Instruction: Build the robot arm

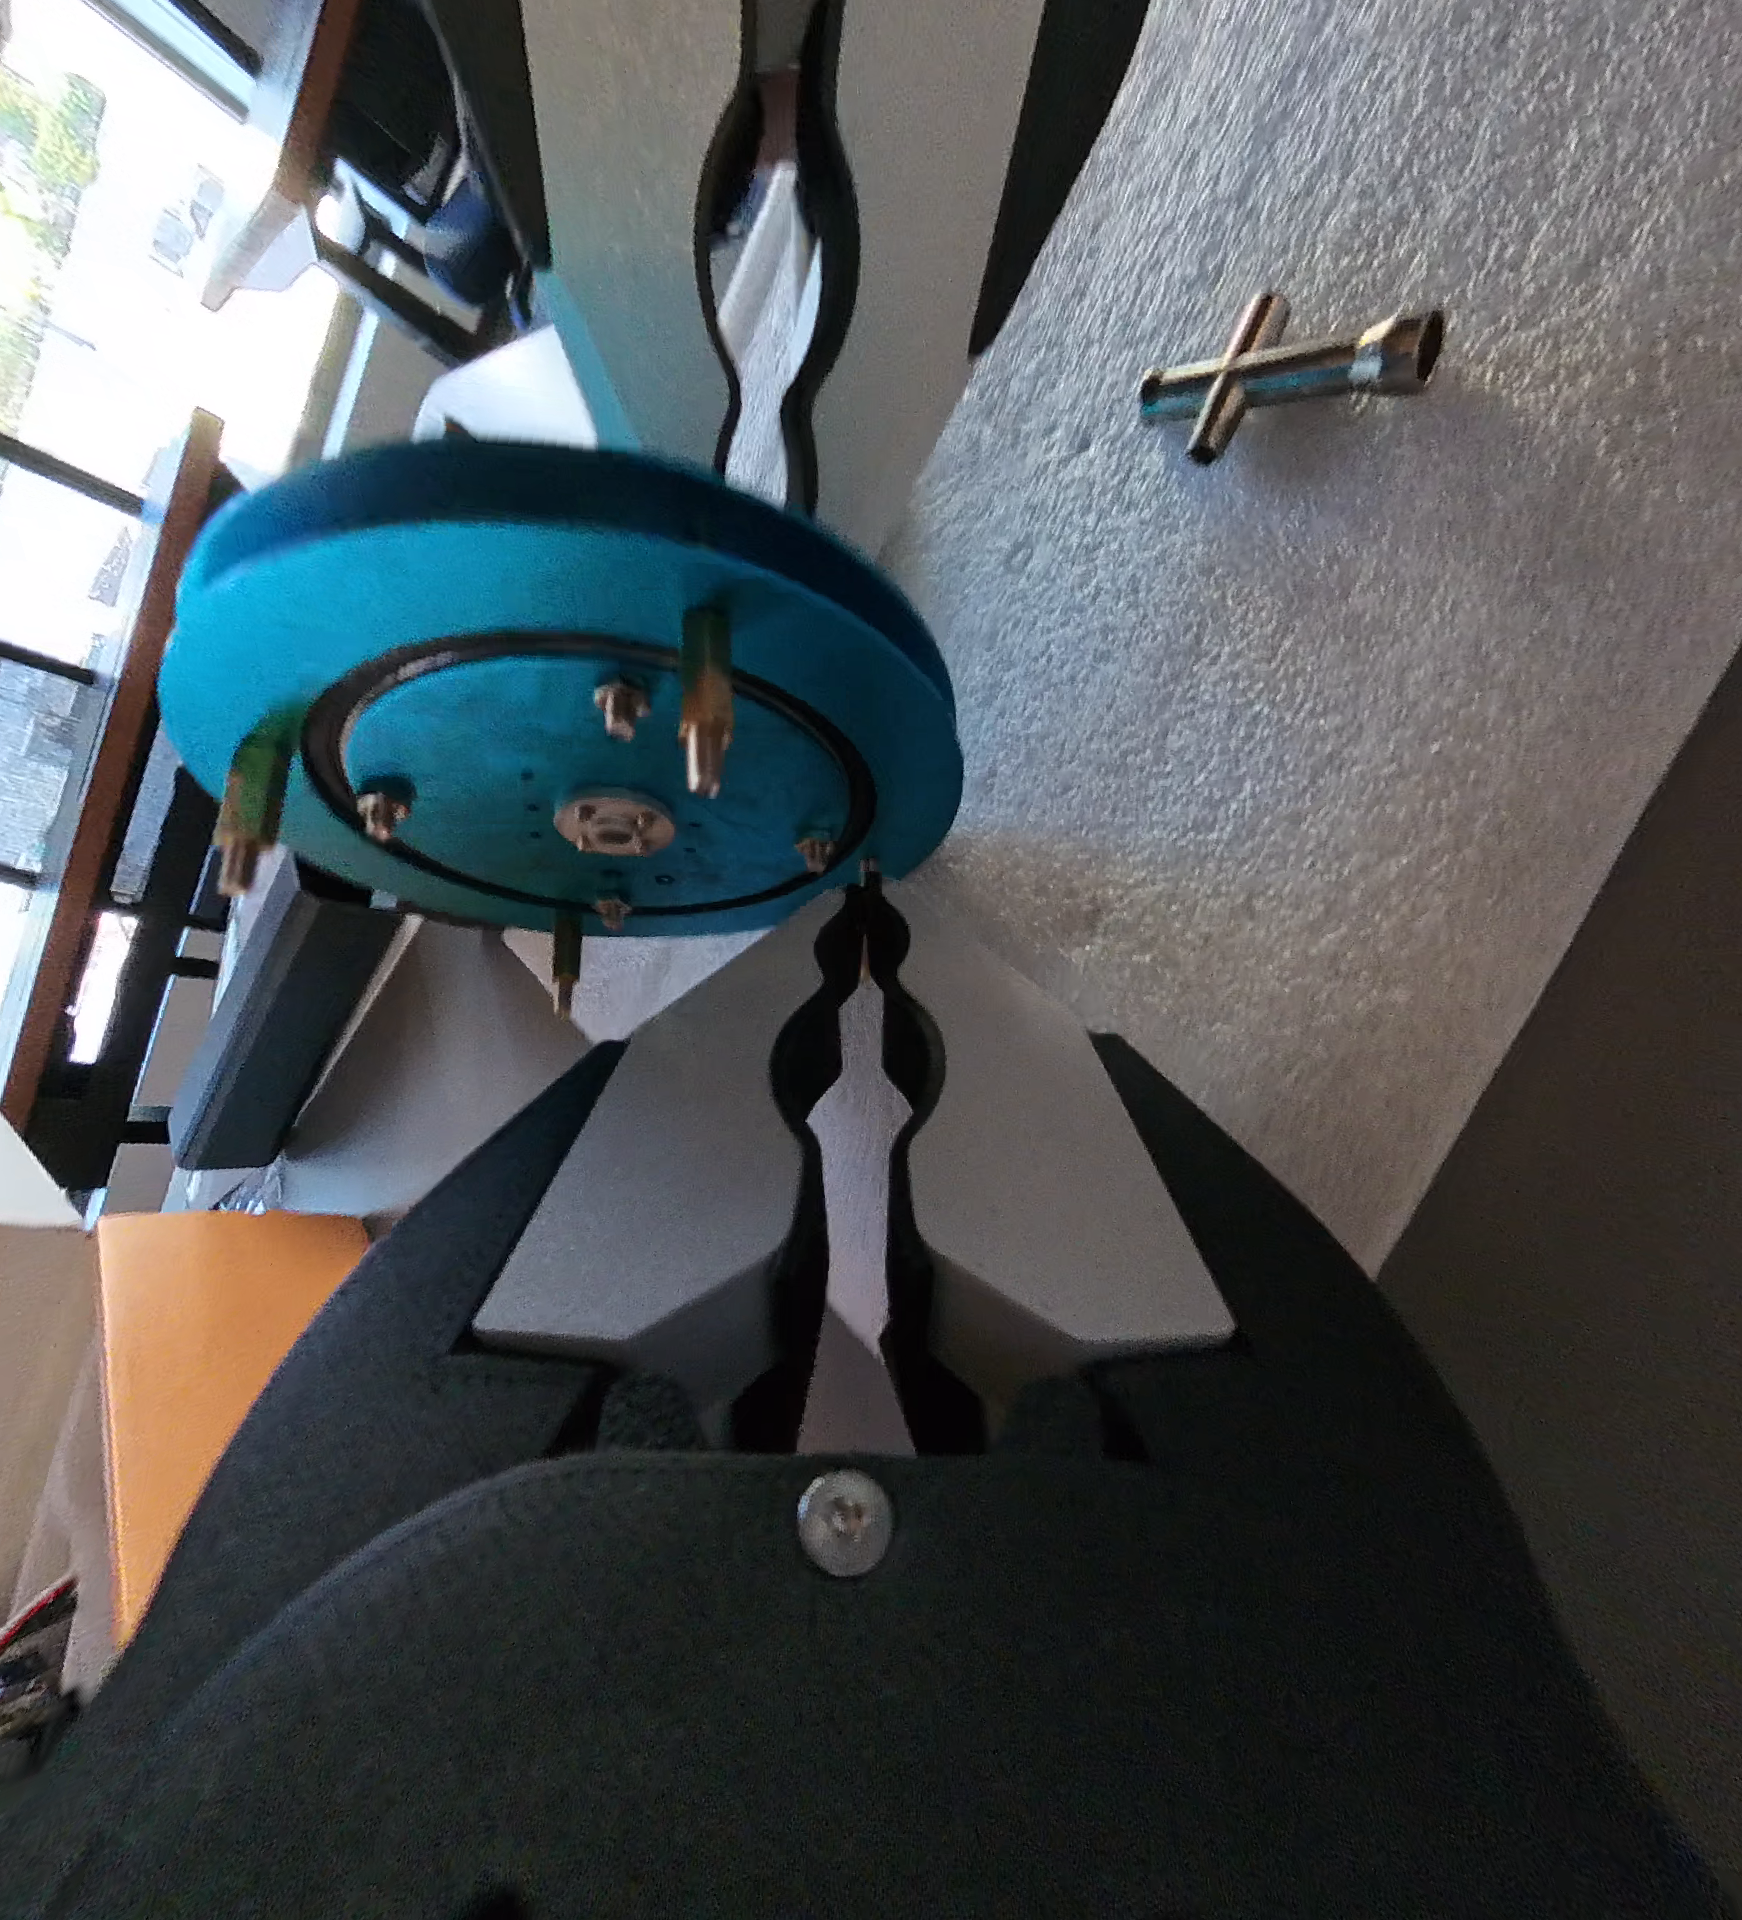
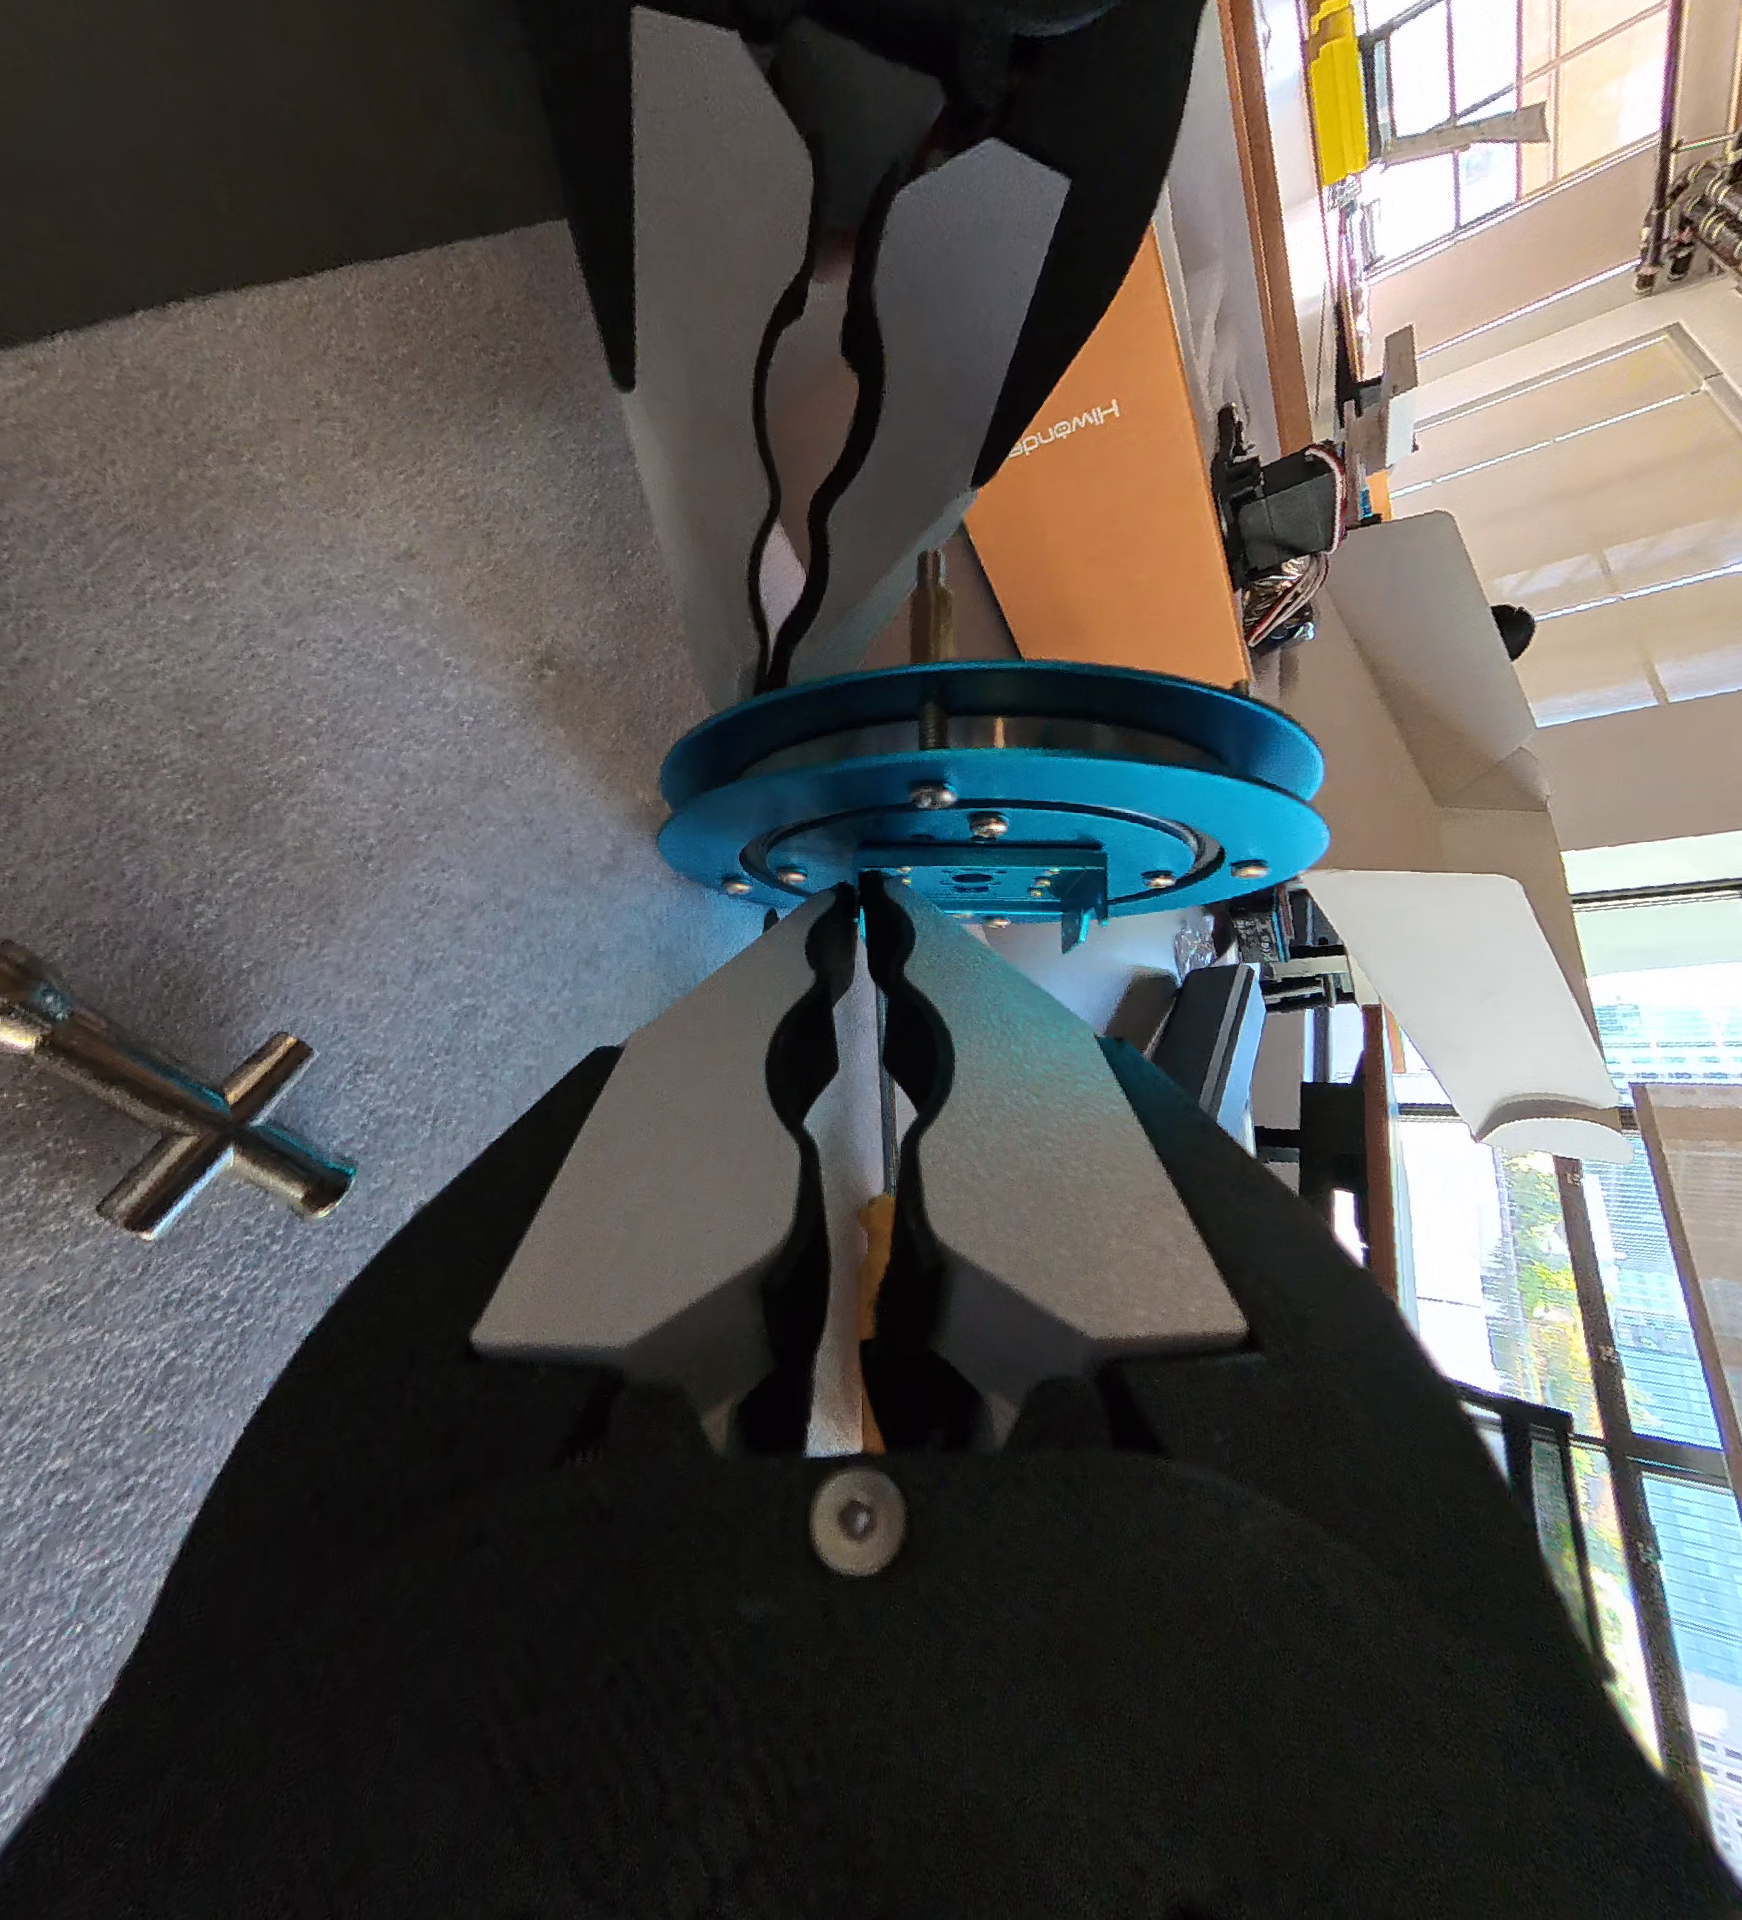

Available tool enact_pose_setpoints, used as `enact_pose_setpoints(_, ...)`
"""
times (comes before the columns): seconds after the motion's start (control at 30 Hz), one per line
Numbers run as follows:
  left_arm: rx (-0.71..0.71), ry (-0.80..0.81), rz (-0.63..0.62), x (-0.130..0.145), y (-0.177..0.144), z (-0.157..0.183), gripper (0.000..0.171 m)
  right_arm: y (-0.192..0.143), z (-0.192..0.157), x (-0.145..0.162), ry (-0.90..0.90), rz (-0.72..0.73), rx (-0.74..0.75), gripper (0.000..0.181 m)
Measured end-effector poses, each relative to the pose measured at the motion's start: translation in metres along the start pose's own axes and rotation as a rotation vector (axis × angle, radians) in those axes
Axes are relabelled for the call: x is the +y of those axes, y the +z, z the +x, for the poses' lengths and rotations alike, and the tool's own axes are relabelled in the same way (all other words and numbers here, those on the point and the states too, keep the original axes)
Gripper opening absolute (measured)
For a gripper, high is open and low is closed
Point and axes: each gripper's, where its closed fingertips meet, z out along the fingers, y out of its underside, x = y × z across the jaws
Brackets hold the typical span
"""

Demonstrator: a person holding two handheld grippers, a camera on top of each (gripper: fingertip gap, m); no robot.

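A blue disc point(image 1: 493, 623) made of two round plates, with brass standoffs point(image 1: 706, 707) and small screws on its face, is held up off the table between the two grippers. In the left wrist view the left gripper point(image 1: 867, 883) has its jaws pinched together on the disc's lower rim; the black wavy pads meet at the tips, so it is clenched on the rim. In the right wrist view the right gripper point(image 2: 862, 888) meets the disc point(image 2: 992, 821) from the opposite side, with its tips at the edge near a small blue bracket point(image 2: 992, 878). Its jaws are nearly closed, and a thin metal shaft with an orange handle point(image 2: 875, 1257), seemingly a small screwdriver, lies in the narrow gap between the pads. It seems to be clamped on that tool, though the contact at the tips is hard to read. Each gripper also shows at the top of the other's view.

Well apart from the disc, a metal cross wrench point(image 1: 1282, 379) lies flat on the grey foam mat point(image 1: 1366, 779) that covers the table. An orange box point(image 2: 1106, 499) stands behind the disc. Beyond it are white shapes, dark equipment and bright windows point(image 2: 1698, 1351).
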Motion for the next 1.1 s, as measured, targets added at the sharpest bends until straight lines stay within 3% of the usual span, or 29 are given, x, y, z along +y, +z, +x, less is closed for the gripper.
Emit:
enact_pose_setpoints(0.1, 0.028, 0.002, 0.010, -0.008, 0.007, 0.008, 0.000, 0.001, 0.000, 0.000, 0.000, -0.007, 0.001, 0.000)
enact_pose_setpoints(0.2, -0.047, 0.054, -0.030, -0.002, 0.002, -0.001, 0.000, 0.000, -0.001, 0.000, -0.001, 0.000, -0.001, 0.001)
enact_pose_setpoints(0.43, 0.002, -0.083, -0.065, 0.010, -0.008, 0.001, 0.017, 0.000, 0.000, 0.002, 0.008, -0.005, -0.018, 0.001)
enact_pose_setpoints(0.57, 0.009, -0.066, -0.100, 0.013, 0.001, 0.004, 0.005, 0.000, 0.000, 0.001, 0.025, -0.013, -0.021, 0.001)
enact_pose_setpoints(0.83, -0.016, -0.109, -0.126, 0.012, 0.002, 0.001, 0.004, 0.000, 0.001, 0.006, 0.208, -0.031, 0.006, 0.001)
enact_pose_setpoints(1.0, 0.020, -0.198, -0.111, 0.011, 0.002, 0.002, 0.004, 0.000, 0.001, 0.006, 0.219, -0.035, 0.010, 0.001)
enact_pose_setpoints(1.1, 0.118, -0.312, -0.105, 0.010, 0.002, 0.003, 0.004, -0.001, 0.000, 0.007, 0.206, -0.033, -0.008, 0.001)
